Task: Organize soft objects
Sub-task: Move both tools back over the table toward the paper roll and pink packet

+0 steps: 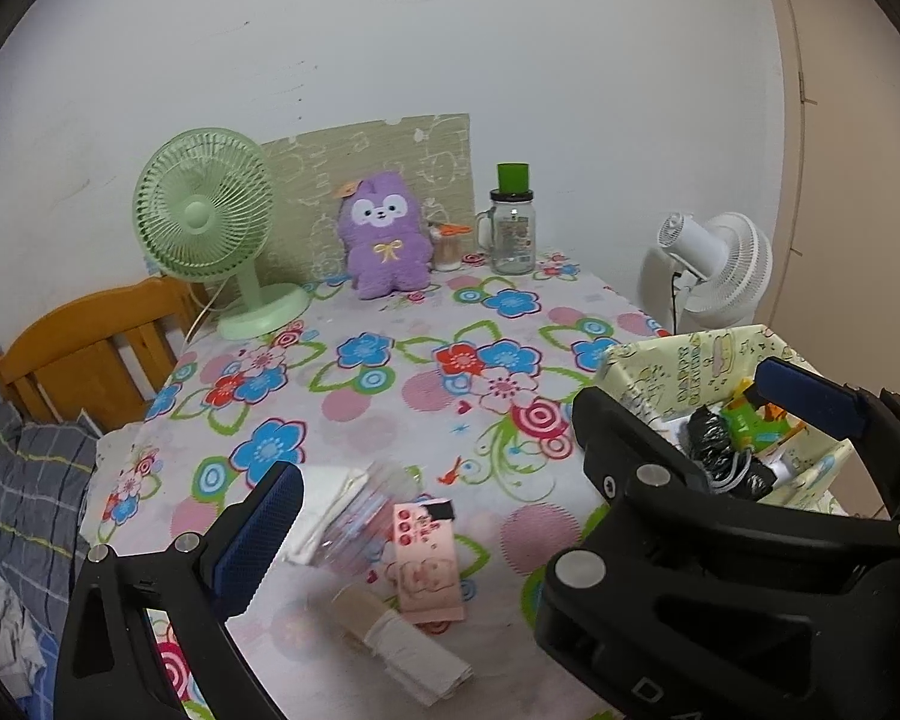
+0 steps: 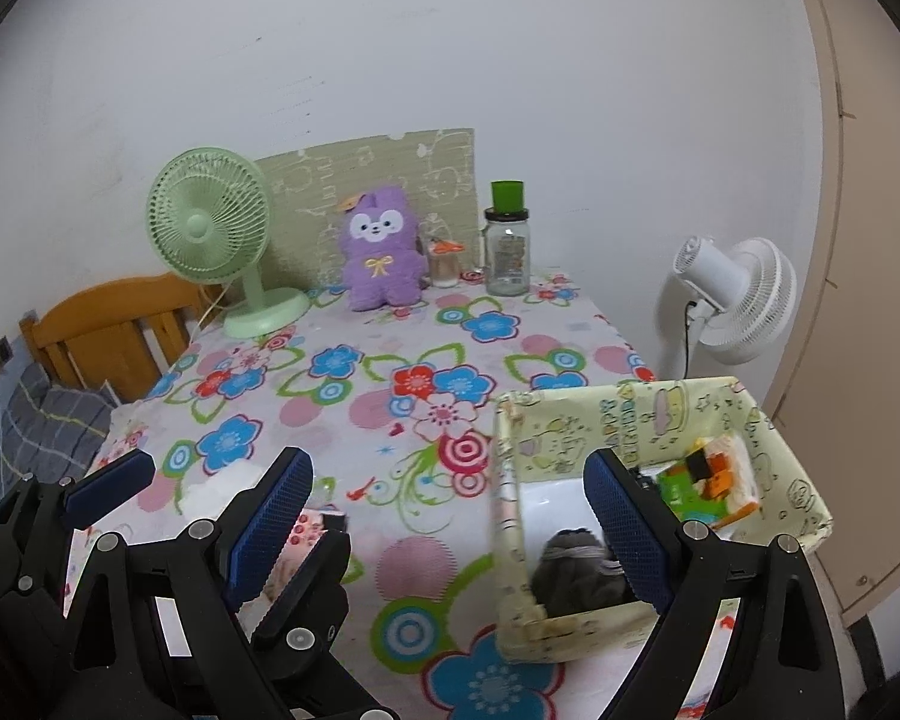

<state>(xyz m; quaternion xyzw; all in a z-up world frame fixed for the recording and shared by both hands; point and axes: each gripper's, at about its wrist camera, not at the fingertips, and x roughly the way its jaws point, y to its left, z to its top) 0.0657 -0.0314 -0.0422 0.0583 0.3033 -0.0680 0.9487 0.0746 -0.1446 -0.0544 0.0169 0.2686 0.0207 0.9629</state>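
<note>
Looks like a soft-stuff sorting job, with the cloth bin (image 2: 660, 420) as the landmark here. Sitting at the near right corner of the counter (image 2: 354, 372), already holding a dark balled-up bundle (image 2: 576, 564) (socks, probably, hard to say for sure) and some green and orange packs (image 2: 699, 483) at its far end.

Still out, left of the bin near the front edge: a clear plastic-wrapped pack (image 1: 369, 516), a pink printed packet (image 1: 429, 564) touching it, and a beige and white roll of cloth (image 1: 402, 642) just in front. Bit blurry, so no guessing at what's inside the wrap.

Both sets of jaws spread wide, gripping nothing. Left gripper (image 1: 528, 474) hanging over that pile, right gripper (image 2: 450, 516) straddling the bin's near left wall.

Handling guess: all light and squishy, nothing breakable. Plastic wrap likely slippery and crinkly, so better to pinch across the fat middle, not a corner. Cloth roll apt to unroll if grabbed by the loose end, so go for the banded middle. Pink packet flat and thin, probably needing a pinch at an edge.

Purple plush (image 1: 384, 234) way off at the back against the wall, far from the bin.
</note>
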